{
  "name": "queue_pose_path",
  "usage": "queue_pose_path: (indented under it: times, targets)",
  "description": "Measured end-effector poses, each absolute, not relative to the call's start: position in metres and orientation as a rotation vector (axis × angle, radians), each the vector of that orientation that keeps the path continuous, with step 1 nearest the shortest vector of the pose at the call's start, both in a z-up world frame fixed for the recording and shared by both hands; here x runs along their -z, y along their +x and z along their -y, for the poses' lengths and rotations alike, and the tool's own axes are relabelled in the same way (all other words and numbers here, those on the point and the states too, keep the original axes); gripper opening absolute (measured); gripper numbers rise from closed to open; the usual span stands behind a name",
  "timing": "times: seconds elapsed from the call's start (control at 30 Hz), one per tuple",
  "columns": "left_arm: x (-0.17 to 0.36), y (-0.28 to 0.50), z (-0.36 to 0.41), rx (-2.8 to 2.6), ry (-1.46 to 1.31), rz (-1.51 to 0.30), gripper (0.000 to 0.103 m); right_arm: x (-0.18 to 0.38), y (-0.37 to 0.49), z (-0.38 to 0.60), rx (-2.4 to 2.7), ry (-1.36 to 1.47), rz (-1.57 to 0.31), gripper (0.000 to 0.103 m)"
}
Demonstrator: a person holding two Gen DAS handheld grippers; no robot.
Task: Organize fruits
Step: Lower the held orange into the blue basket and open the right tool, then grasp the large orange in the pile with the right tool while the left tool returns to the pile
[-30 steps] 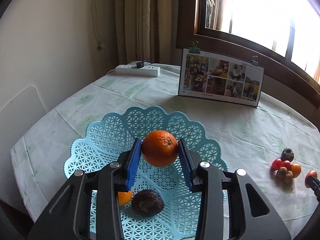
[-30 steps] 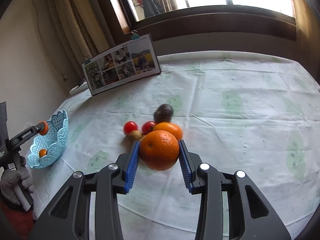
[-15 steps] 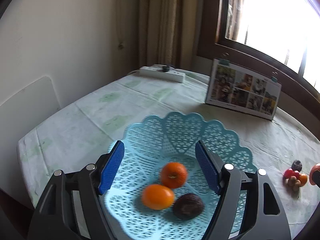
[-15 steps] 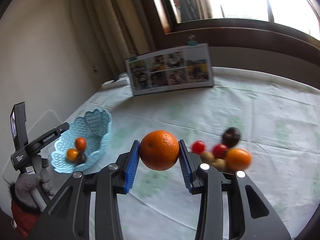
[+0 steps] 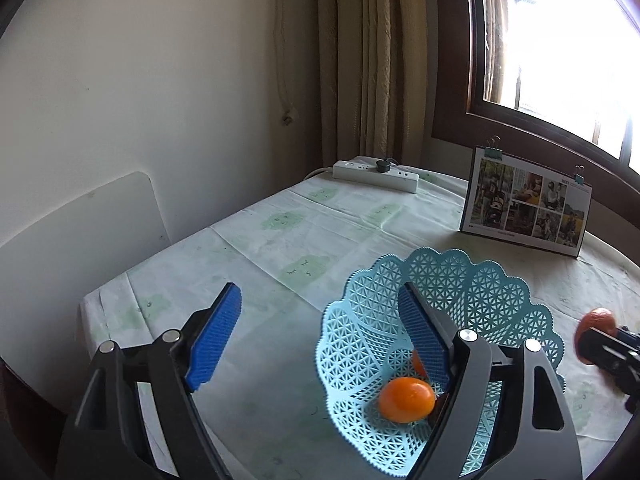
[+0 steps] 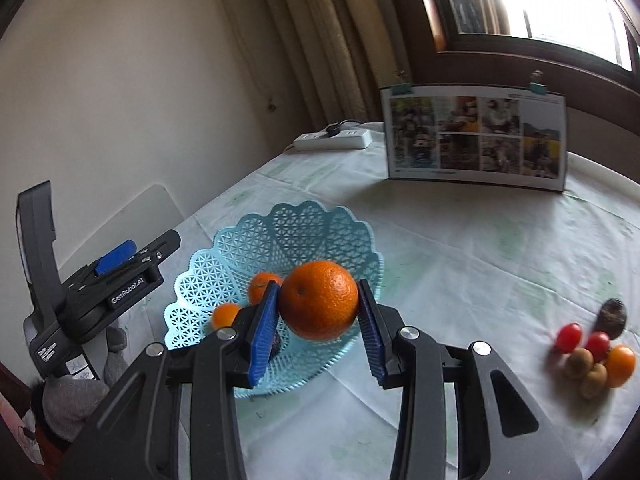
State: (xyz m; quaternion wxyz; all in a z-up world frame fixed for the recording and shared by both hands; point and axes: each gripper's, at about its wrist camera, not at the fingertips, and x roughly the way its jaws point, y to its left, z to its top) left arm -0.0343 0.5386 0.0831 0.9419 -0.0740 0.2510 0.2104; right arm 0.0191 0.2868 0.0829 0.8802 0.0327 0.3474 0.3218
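Observation:
A light blue lattice basket [image 5: 480, 292] [image 6: 304, 232] stands on the table. It holds two small orange fruits [image 5: 406, 399] [image 6: 262, 286] and a dark fruit, mostly hidden. My left gripper [image 5: 320, 344] is open, empty, at the basket's left rim; its right finger reaches over the basket. My right gripper [image 6: 318, 320] is shut on a large orange [image 6: 318, 306] held just above the basket's near side. That orange [image 5: 596, 322] shows at the right edge of the left wrist view. A pile of small fruits [image 6: 592, 344] lies on the cloth at the right.
A standing photo board [image 6: 476, 138] [image 5: 526, 208] is at the back of the table. A white power strip [image 5: 376, 170] [image 6: 334, 140] lies near the curtain. A white chair back [image 5: 80, 232] stands beyond the table's left edge. A gloved hand [image 6: 68, 400] holds the left gripper.
The left gripper has swung left, away from above the basket. The right gripper has carried the large orange from the fruit pile over to the basket.

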Motion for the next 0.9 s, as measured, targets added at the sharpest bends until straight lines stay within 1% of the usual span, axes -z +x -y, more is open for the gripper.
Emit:
queue_pose_path:
  times: [0.07,0.13,0.17,0.2,0.23,0.5,0.63,0.9]
  targets:
    - [-0.084,-0.037,-0.543,-0.436,-0.156,-0.507,0.087,-0.081,0.022,-0.296,-0.677,0.061,-0.723,0.040]
    - [-0.083,-0.039,-0.546,-0.444,-0.160,-0.501,0.094,-0.081,0.024,-0.301,-0.684,0.067,-0.724,0.042]
    - [-0.083,-0.039,-0.548,-0.448,-0.163,-0.500,0.097,-0.082,0.024,-0.301,-0.684,0.071,-0.720,0.049]
    - [-0.083,-0.041,-0.550,-0.454,-0.170,-0.497,0.098,-0.083,0.024,-0.300,-0.681,0.072,-0.712,0.052]
    - [-0.083,-0.042,-0.553,-0.459,-0.177,-0.496,0.098,-0.084,0.023,-0.299,-0.675,0.073,-0.703,0.054]
    - [-0.088,-0.047,-0.558,-0.483,-0.192,-0.470,0.099,-0.083,0.027,-0.273,-0.604,0.115,-0.702,0.056]
    - [-0.091,-0.049,-0.553,-0.475,-0.181,-0.457,0.100,-0.080,0.024,-0.258,-0.573,0.123,-0.689,0.061]
    - [-0.094,-0.051,-0.545,-0.463,-0.173,-0.454,0.100,-0.068,0.020,-0.227,-0.513,0.140,-0.717,0.061]
